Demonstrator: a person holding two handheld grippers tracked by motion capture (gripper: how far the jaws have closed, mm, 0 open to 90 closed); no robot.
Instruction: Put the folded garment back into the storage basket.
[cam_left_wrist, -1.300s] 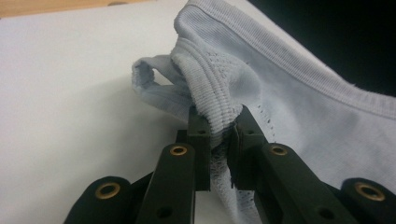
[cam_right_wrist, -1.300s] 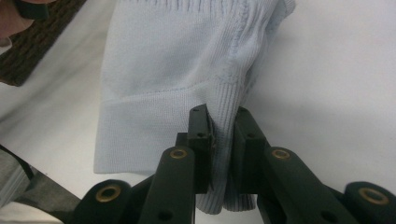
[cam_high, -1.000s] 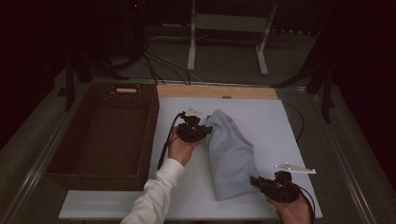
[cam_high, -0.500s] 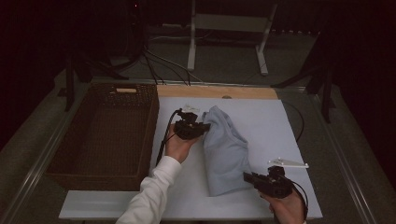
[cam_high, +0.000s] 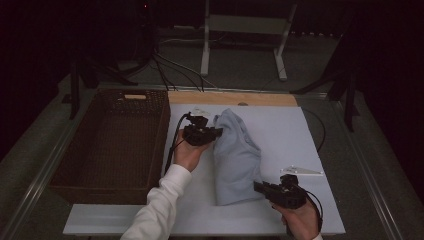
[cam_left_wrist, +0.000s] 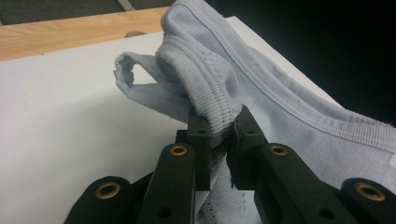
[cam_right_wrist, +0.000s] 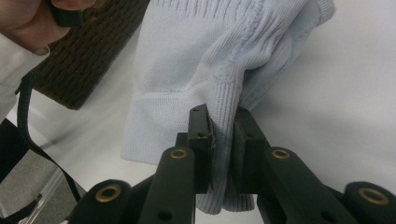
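Now: pale blue sweater (cam_high: 236, 157) pinched at both ends on the white table (cam_high: 300, 130).

Left hand-held gripper (cam_high: 216, 134) sits at the far end of the sweater, jaws clamped tight on a ribbed edge (cam_left_wrist: 215, 109), cloth bunched up between them. Right hand-held gripper (cam_high: 258, 187) sits at the near end, jaws closed on a ribbed fold (cam_right_wrist: 227, 116) near the hem. Sweater lies lengthwise, folded narrow, middle of the table, far end raised a little off the surface. Brown wicker basket (cam_high: 115, 145) stands just left of the table sheet, apart from the sweater. Wooden strip (cam_high: 230, 98) runs along the table's far edge.
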